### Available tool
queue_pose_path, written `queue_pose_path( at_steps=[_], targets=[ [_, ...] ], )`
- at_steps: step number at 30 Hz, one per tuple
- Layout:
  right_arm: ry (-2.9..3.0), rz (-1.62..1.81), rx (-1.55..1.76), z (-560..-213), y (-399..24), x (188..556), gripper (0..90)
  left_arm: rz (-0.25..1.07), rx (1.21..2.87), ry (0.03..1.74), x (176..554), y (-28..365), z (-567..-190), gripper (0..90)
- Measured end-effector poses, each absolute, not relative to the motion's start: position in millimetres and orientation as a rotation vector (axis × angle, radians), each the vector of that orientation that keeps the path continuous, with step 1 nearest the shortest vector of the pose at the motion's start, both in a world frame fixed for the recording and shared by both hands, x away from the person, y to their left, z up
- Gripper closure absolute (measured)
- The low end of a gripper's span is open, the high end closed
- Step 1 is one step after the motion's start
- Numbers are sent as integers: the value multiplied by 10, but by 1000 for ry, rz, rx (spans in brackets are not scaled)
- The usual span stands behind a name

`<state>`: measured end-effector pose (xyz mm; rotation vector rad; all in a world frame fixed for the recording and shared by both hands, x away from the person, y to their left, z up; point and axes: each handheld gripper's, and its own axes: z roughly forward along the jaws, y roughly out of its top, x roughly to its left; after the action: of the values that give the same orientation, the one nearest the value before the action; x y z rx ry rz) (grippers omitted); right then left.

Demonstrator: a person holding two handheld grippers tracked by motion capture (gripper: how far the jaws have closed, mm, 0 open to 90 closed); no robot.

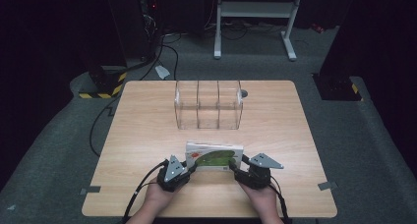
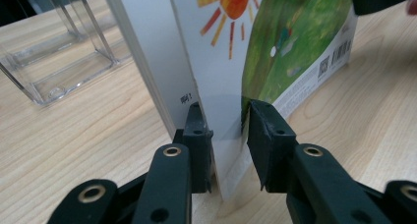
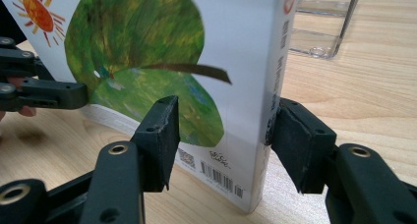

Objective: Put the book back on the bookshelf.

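You had the picture book (image 1: pixel 215 155) at the near middle of the table (image 1: pixel 147 135), apparently tipped up on its long edge with the leaf-and-sun cover facing you. Your left gripper (image 1: pixel 189 167) pinched the left corner, jaws pressed on the cover and pages in the left gripper view. Your right gripper (image 1: pixel 235 171) straddled the spine end; in the right gripper view its jaws looked clamped across the book's thickness. The clear three-slot organizer (image 1: pixel 208 105) sat farther back, well apart, all slots bare. Grip looked secured on both ends; lifting, carrying and slotting the book remained, judging by the layout.
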<state>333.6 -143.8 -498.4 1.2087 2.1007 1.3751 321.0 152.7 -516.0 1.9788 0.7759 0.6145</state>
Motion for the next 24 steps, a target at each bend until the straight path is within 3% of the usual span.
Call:
queue_pose_path(
  at_steps=[9,15,18,24],
  targets=[
    [2091,1426,1183,-4977,-1494,3297,434,613,1991,789,3227,1515,-5190,688],
    [2082,1474,1156,-4935,-1540,3316,363,595,1989,813,3224,1532,-5210,670],
    [2095,1496,1153,-4918,-1556,3383,301,567,1972,829,3214,1564,-5213,572],
    [2112,1513,1097,-4869,-1517,3466,305,550,1954,877,3185,1650,-5208,429]
  ],
)
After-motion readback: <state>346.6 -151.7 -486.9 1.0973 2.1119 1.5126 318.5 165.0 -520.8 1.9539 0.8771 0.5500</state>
